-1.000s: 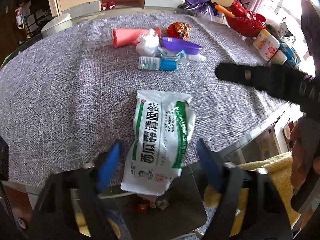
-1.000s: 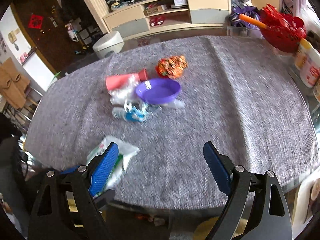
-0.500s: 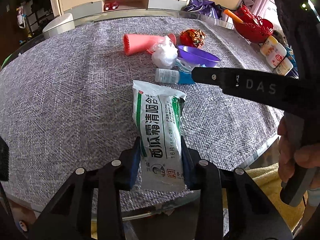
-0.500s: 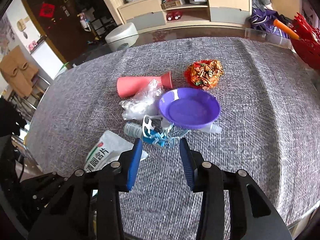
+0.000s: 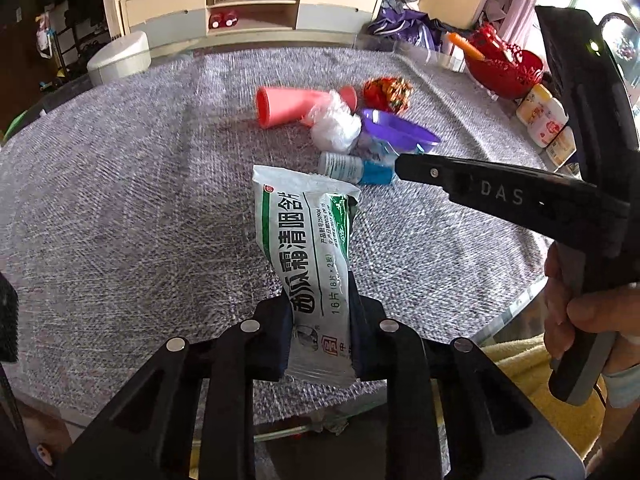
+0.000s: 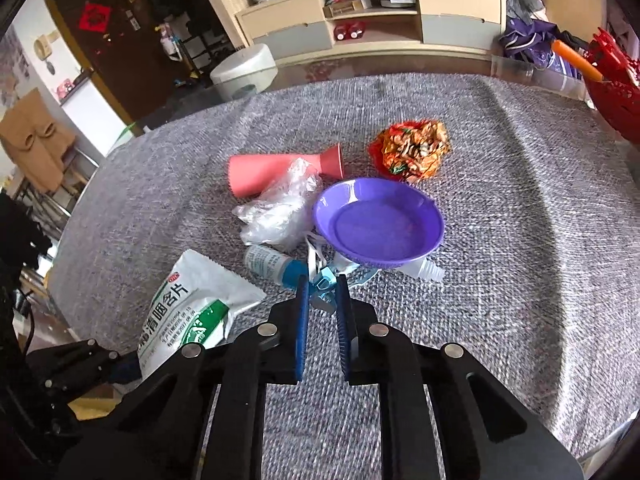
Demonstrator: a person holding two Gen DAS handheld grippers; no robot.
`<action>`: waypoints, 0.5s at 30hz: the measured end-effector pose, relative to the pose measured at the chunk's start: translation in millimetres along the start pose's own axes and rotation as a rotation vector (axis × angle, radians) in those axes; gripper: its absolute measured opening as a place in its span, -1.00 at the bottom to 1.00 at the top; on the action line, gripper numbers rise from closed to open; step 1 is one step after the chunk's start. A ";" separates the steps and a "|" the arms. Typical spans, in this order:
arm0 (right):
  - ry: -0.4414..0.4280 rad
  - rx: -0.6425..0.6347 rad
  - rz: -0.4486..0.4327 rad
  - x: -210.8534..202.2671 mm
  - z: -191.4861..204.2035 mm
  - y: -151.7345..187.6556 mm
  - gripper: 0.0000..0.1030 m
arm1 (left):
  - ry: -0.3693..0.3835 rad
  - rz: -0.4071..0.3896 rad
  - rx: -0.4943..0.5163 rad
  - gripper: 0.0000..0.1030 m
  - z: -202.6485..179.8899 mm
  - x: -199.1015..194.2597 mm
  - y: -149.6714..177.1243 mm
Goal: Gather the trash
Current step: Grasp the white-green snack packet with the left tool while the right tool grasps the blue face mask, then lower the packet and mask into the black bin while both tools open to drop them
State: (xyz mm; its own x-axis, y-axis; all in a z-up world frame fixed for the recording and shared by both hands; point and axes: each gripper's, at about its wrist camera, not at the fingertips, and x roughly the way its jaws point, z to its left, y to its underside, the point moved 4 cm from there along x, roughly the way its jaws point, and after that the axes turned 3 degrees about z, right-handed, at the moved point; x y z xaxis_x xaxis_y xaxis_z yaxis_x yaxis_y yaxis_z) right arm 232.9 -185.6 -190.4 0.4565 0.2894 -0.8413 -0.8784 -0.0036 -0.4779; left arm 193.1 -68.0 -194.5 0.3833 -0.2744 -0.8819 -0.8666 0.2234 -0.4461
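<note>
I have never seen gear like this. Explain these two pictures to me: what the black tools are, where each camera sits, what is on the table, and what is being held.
There is no robot here. A person holds a black two-finger gripper in each hand, and each gripper carries a fisheye camera looking along its fingers.

In the left camera's picture, the left gripper is shut on a white and green packet. The black bar crossing on the right is the right gripper seen from the side, with the person's hand on its handle.

In the right camera's picture, the right gripper has closed on a blue and white scrap. On the grey tablecloth lie a purple dish, a pink cup on its side, crumpled clear plastic, an orange wrapper ball and a small bottle.
</note>
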 end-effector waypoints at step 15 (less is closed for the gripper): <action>-0.031 -0.041 -0.086 -92.5 25.7 48.3 -0.73 | -0.005 -0.082 0.012 -0.58 -23.0 -76.4 40.8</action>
State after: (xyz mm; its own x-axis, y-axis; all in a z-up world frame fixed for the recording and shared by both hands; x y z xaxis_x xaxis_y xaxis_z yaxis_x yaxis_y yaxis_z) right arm 144.6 -188.0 -129.2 0.5245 0.3199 -0.7890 -0.8296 -0.0163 -0.5581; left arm 121.1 -59.4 -141.9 0.4544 -0.2877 -0.8431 -0.8285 0.2113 -0.5186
